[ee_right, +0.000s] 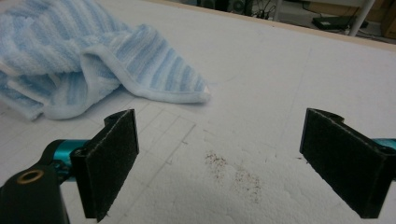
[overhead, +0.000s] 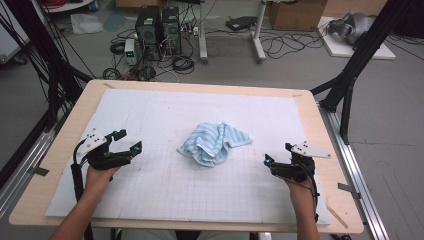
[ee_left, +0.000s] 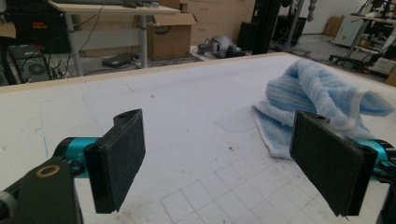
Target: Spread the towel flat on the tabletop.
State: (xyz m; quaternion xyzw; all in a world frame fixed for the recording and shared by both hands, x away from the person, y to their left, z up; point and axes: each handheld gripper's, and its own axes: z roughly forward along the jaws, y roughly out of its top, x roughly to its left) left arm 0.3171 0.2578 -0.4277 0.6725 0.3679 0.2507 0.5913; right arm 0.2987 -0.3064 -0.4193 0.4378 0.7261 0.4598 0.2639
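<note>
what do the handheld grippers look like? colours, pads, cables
Left gripper and right gripper: black bodies, teal accents by the jaws, flat black textured pads, grey three-cornered plate on top, black cable trailing back. Forearms bare, no sleeves.

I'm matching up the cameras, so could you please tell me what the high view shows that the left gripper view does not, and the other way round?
High view alone: both hands, the left gripper and right gripper set apart on either side of the towel, and two computer towers on the floor beyond the table.

Left gripper view alone: its own two pads up close, wide apart with nothing between them, and a cardboard box under a desk.

Both: the crumpled blue striped towel on the white gridded mat.
</note>
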